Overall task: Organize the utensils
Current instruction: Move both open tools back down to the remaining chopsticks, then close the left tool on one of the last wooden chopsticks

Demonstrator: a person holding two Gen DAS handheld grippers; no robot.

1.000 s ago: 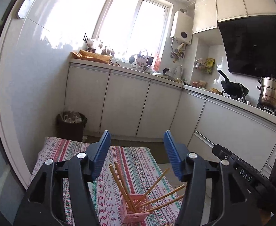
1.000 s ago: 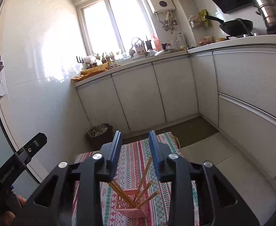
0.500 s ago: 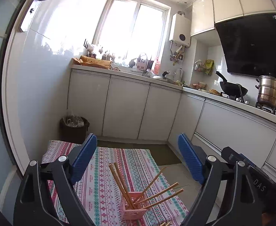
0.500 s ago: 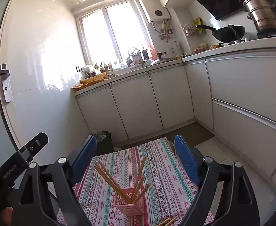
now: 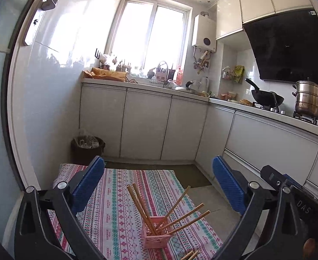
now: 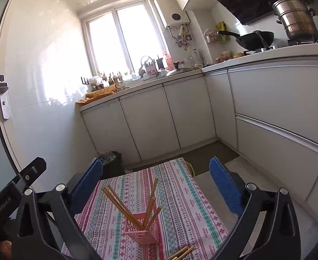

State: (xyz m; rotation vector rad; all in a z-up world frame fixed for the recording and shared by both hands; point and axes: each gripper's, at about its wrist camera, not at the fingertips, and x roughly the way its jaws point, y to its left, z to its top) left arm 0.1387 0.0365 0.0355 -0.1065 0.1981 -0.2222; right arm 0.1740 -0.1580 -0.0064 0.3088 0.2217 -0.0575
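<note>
Both the left gripper (image 5: 158, 184) and right gripper (image 6: 155, 185), jaws just spread wide and empty, face loose thin wooden chopsticks (image 6: 181, 253) below their fingertips before the pink slotted plastic holder (image 6: 142, 230): judged light, stiff, roll-prone, best pinched mid-length.

Pink holder (image 5: 156, 237): plastic, lattice walls, matt. Chopsticks (image 5: 181, 212) in it: bare wood, light tan, matt. Tablecloth (image 5: 115, 205): woven-look patterned cloth, no sheen. Gripper pads (image 5: 88, 183): blue, ribbed, rubbery look; gripper frame black matt plastic with bright metal pins. Cabinet doors (image 5: 145, 122): smooth, white, semi-gloss. Left wall (image 6: 50, 75): glossy panel, strong window glare. Steamer pot (image 5: 308, 99), far right: brushed steel. Wok (image 6: 256, 40): dull black metal.
</note>
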